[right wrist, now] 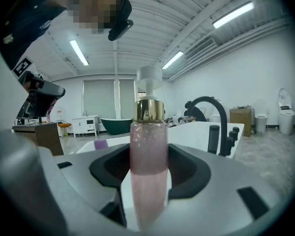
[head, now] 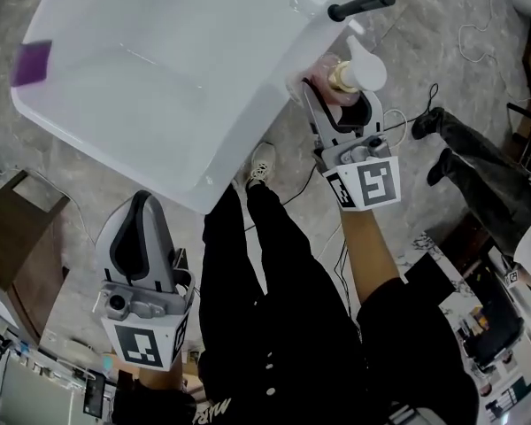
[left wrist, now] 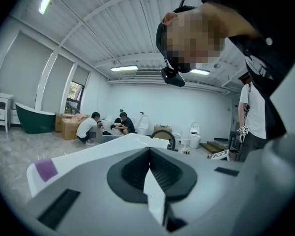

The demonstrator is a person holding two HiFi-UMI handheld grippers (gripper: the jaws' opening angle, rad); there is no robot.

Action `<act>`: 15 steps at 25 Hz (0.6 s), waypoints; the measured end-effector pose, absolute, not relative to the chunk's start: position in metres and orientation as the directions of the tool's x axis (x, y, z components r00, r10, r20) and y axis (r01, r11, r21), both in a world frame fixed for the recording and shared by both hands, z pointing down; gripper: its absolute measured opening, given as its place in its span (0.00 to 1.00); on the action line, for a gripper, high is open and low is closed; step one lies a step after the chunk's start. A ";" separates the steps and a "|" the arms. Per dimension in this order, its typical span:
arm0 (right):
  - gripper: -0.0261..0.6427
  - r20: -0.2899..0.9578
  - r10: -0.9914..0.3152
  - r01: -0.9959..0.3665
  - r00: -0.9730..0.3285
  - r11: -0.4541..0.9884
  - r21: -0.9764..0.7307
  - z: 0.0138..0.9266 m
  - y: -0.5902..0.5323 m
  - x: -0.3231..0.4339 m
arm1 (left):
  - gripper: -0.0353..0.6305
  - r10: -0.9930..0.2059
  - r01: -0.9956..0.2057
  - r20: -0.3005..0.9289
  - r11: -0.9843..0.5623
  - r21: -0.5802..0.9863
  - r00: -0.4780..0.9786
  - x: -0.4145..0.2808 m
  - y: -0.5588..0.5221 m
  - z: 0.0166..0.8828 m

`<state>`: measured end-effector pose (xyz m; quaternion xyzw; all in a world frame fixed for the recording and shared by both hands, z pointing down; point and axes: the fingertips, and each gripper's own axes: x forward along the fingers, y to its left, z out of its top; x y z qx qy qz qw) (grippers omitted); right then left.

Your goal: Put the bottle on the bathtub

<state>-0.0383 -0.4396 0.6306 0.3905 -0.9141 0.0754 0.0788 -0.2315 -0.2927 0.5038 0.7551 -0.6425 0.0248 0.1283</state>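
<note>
One pink pump bottle (head: 345,75) sits clamped between the right gripper's (head: 338,104) jaws at the upper right of the head view, by the rim of the single white bathtub (head: 159,87). The left gripper (head: 142,209), at lower left, is closed and empty. One purple block (head: 31,63) lies on the rim at upper left.

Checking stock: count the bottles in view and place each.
1. The bottle stands clamped in the right gripper's jaws, by the bathtub rim near the faucet. Others may be hidden out of view.
</note>
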 end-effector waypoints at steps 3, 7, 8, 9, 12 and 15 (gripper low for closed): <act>0.37 0.212 -0.695 -0.720 -0.687 0.689 -0.075 0.648 -0.442 -0.046 | 0.07 -0.963 -0.976 0.214 -0.128 0.174 0.165 -0.235 -0.291 0.519; 0.37 0.216 -0.697 -0.723 -0.684 0.686 -0.079 0.667 -0.444 -0.052 | 0.07 -0.960 -0.974 0.229 -0.119 0.193 0.163 -0.236 -0.289 0.537; 0.37 0.216 -0.699 -0.726 -0.682 0.683 -0.082 0.670 -0.444 -0.053 | 0.07 -0.959 -0.972 0.231 -0.118 0.204 0.165 -0.236 -0.289 0.541; 0.37 0.216 -0.701 -0.728 -0.680 0.680 -0.085 0.672 -0.444 -0.055 | 0.07 -0.958 -0.970 0.233 -0.118 0.213 0.168 -0.236 -0.289 0.543; 0.37 0.212 -0.704 -0.730 -0.678 0.677 -0.088 0.677 -0.441 -0.058 | 0.07 -0.955 -0.968 0.242 -0.117 0.222 0.171 -0.237 -0.287 0.548; 0.37 0.197 -0.712 -0.735 -0.674 0.672 -0.085 0.679 -0.437 -0.058 | 0.07 -0.954 -0.967 0.246 -0.117 0.226 0.173 -0.237 -0.285 0.553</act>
